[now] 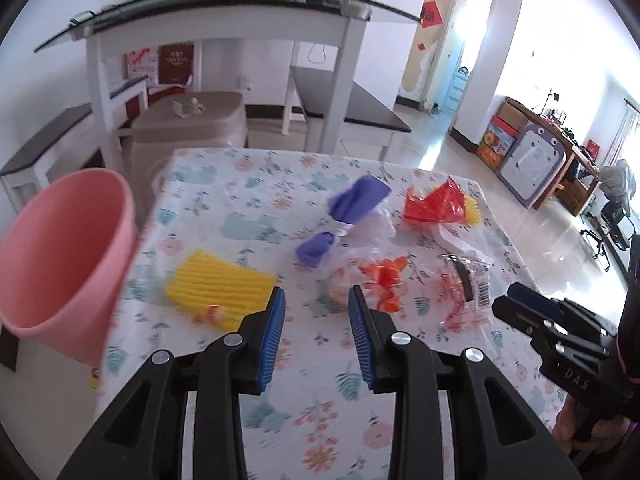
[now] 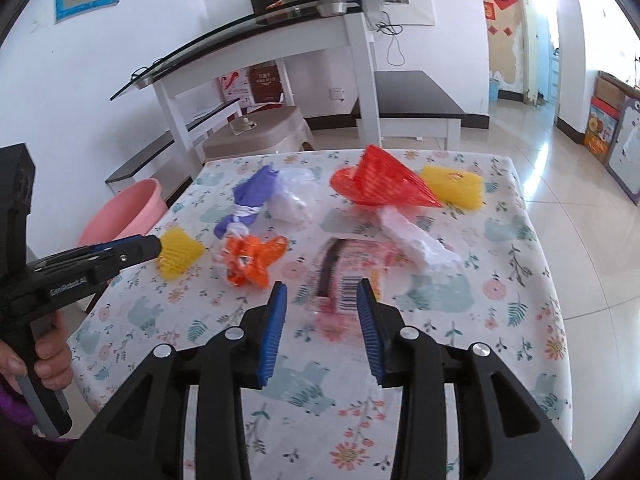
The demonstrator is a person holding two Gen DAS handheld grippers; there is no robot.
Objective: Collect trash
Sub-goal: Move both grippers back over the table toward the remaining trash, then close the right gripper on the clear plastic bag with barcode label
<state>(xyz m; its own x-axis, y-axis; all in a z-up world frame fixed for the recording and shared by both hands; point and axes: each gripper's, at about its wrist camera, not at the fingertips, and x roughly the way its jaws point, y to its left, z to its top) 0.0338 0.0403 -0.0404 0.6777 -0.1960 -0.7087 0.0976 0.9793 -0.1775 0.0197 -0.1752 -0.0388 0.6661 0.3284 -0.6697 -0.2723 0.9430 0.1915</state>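
White walls (image 2: 168, 28) enclose a bright room with a glossy pale tiled floor (image 2: 560, 184). Beyond the counter with its floral cloth (image 1: 224, 216) stands a white-legged table with a dark glass top (image 1: 224, 4), and dark low benches (image 2: 416, 96) sit beside it. Far right, an open doorway (image 1: 472, 44) pours in daylight, red decorations (image 1: 432, 12) hanging near it

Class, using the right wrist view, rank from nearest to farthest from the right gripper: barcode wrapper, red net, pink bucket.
1. Barcode wrapper, just ahead of the right gripper.
2. Red net, far side, right.
3. Pink bucket, beyond the table's left edge.
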